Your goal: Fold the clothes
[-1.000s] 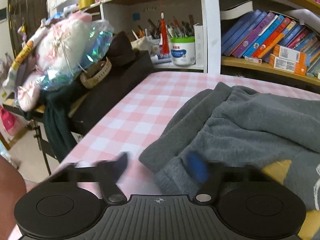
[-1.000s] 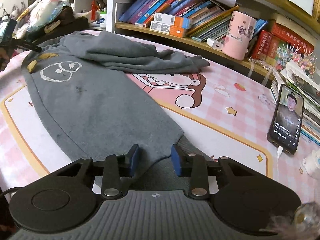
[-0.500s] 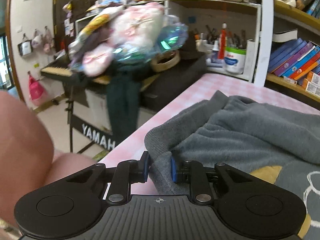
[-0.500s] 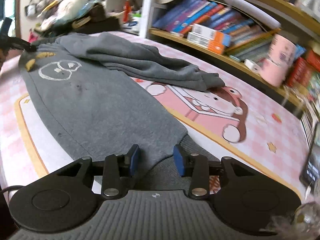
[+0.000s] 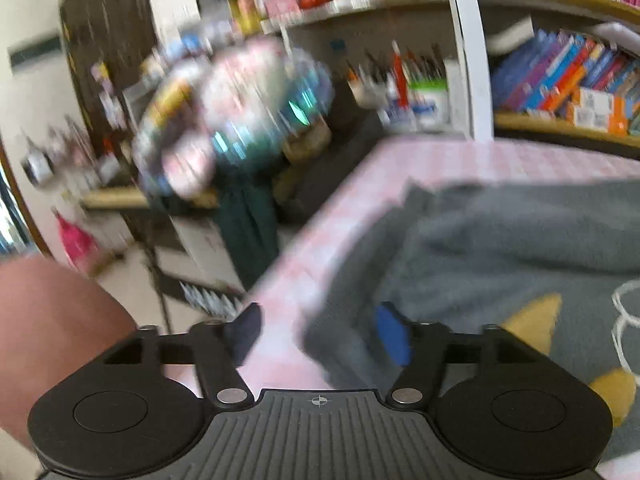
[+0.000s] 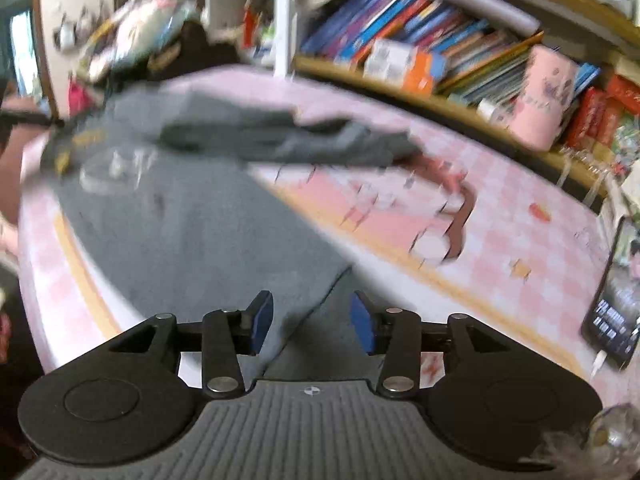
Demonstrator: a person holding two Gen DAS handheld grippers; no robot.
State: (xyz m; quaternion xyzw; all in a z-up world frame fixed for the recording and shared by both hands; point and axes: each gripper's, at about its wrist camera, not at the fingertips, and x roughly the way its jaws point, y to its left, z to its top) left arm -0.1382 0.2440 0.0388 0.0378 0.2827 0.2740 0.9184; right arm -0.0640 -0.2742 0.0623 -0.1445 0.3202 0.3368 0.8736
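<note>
Pink-checked bench (image 6: pixel 500 216) bearing grey trousers (image 6: pixel 192 232): left hand-held gripper (image 5: pixel 320 336) and right hand-held gripper (image 6: pixel 312 320), jaws just opening, both spread over cloth unpinched; next, regrasp for folding.

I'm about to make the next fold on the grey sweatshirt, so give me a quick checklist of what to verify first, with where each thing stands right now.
1. Left gripper free of cloth: ok. Its jaws have just opened wide; the sweatshirt edge lies between them, unpinched.
2. Right gripper gripping the hem: not ok. Its jaws have been opening, and the pads stand apart over the cloth.
3. Sleeve folded across the body: ok.
4. Body lying flat: cannot tell, both views are blurred.
5. Phone clear of the sweatshirt: ok, it lies apart on the table.
</note>
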